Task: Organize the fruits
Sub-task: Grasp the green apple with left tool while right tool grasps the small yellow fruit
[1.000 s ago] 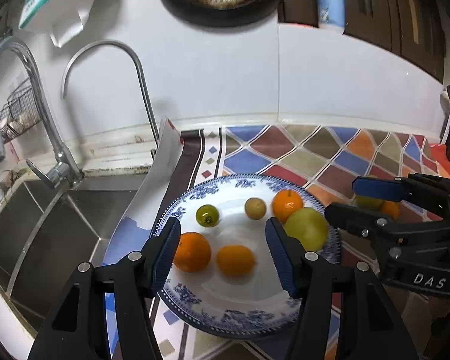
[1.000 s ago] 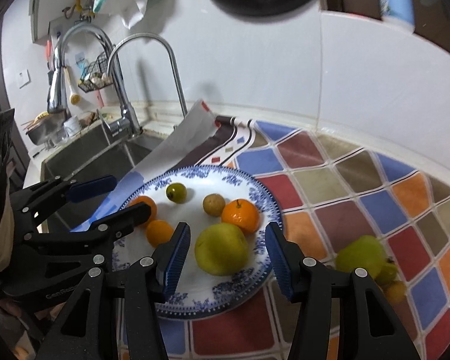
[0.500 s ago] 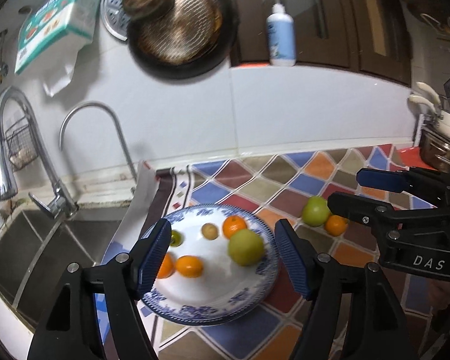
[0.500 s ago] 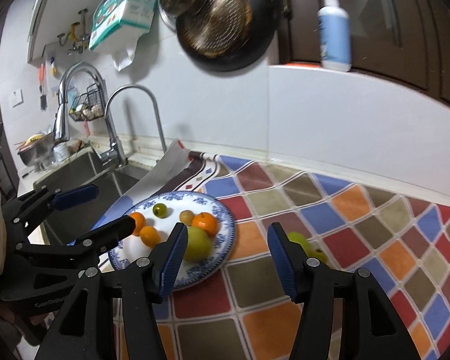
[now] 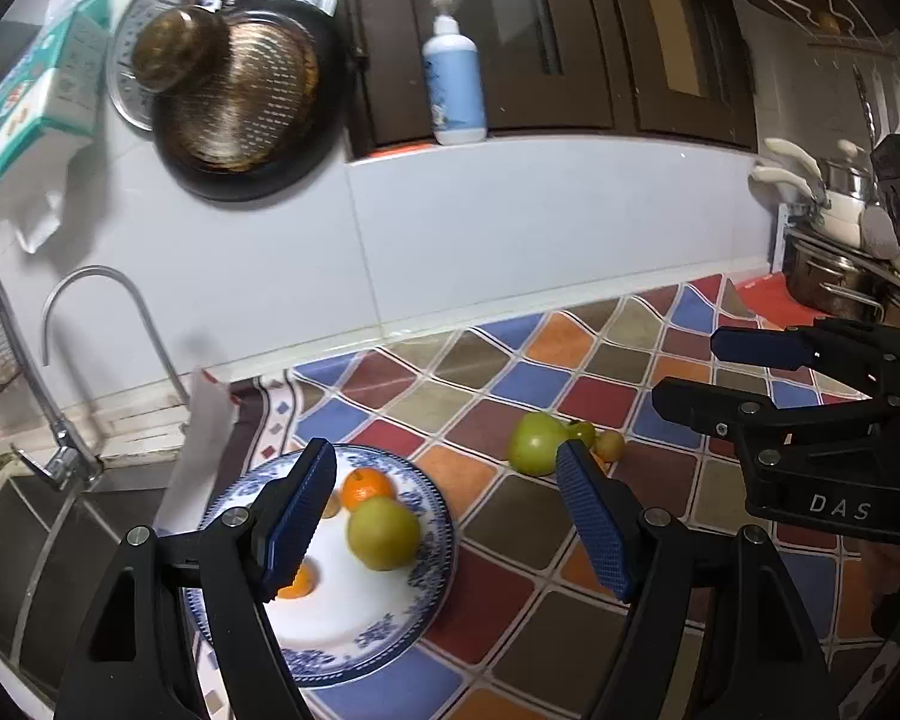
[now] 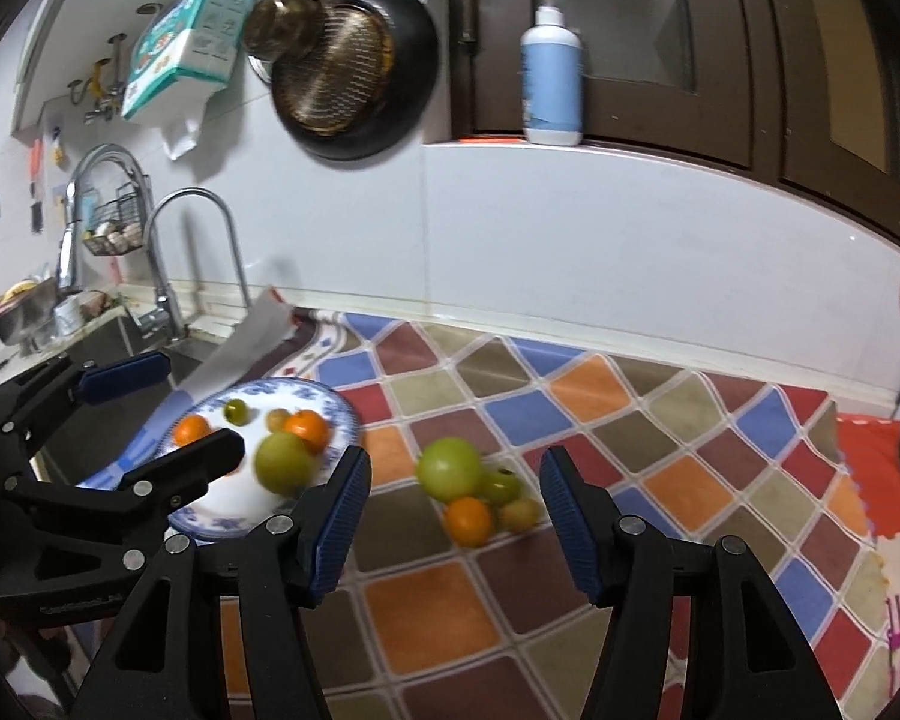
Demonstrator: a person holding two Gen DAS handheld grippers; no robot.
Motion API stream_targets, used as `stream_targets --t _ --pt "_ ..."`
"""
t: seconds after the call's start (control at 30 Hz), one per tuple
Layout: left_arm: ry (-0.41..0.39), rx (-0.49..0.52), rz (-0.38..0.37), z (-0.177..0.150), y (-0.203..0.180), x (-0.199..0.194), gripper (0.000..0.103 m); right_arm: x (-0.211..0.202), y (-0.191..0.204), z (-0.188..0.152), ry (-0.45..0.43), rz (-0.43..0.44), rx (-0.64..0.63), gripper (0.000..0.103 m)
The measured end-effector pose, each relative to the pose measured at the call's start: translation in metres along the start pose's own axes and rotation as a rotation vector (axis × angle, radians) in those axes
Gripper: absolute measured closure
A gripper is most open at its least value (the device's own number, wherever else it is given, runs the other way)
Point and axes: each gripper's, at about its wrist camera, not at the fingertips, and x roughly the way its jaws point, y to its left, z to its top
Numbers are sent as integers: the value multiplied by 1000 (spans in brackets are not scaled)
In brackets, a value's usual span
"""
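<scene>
Fruits (image 6: 283, 462) on plate (image 6: 342, 414), right gripper (image 5: 726, 375) lettered "DAS" (white)

Your plate (image 6: 343, 414) sits left on the tabletop (image 6: 630, 480), beside the sink (image 6: 120, 354); loose fruit cluster (image 6: 474, 489) lies to its right.

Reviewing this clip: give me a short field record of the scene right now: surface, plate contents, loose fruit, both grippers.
surface: counter with checkered mat, sink to its left
plate: blue-and-white plate with a big green fruit, oranges and small fruits
loose fruit: cluster on the mat, right of the plate: one big green, one orange, two small
left hand-held gripper: jaws opening, nothing between them
right hand-held gripper: open, empty, pointed toward the cluster
</scene>
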Motion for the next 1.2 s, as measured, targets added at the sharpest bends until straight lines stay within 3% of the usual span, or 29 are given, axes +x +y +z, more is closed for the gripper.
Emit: stream_targets --t 0.5,0.77,1.2 --pt "83 73 -76 -5 -24 66 28 38 -36 -23 95 -54 27 44" --pt "128 88 -122 -3 -28 99 28 72 -49 -33 161 -22 62 48" --pt "205 94 -234 0 -35 140 47 104 -58 -40 213 27 120 60"
